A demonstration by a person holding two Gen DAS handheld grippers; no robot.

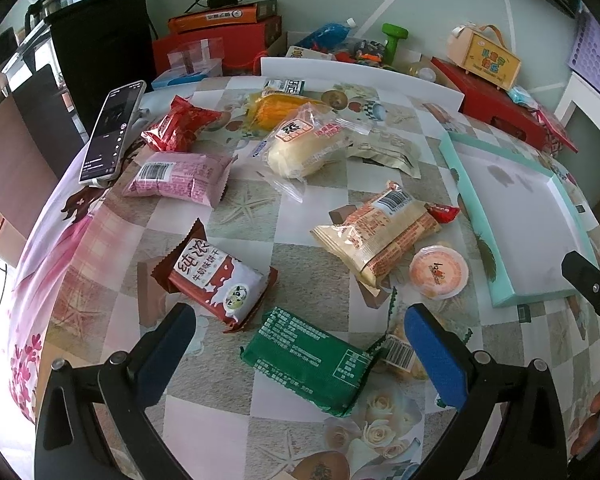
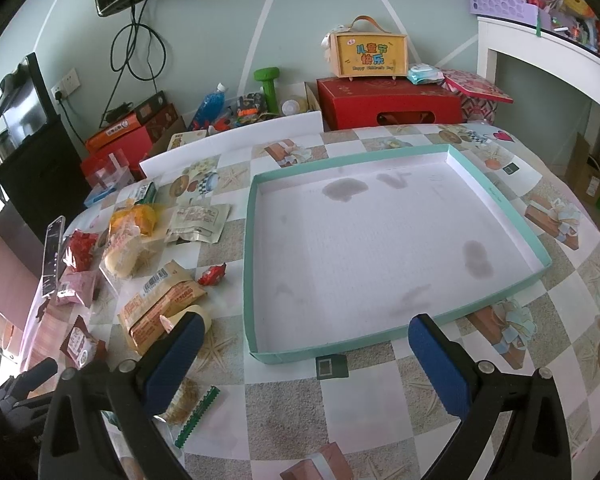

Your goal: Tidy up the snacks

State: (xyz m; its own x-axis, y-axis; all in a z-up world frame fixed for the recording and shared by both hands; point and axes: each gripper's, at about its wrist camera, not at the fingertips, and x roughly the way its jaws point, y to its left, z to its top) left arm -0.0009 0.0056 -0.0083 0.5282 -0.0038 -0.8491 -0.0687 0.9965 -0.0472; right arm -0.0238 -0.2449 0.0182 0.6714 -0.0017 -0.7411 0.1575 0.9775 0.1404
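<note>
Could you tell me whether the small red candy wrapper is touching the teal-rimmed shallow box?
Apart. In the right wrist view, patterned tablecloth shows plainly between the small red candy wrapper and the near wall of the teal-rimmed shallow box.

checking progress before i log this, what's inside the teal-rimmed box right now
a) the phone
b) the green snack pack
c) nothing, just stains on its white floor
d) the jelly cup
c: in the right wrist view the teal-rimmed box shows only a stained white floor, while the green snack pack, jelly cup and phone all lie on the tablecloth outside it.
</note>
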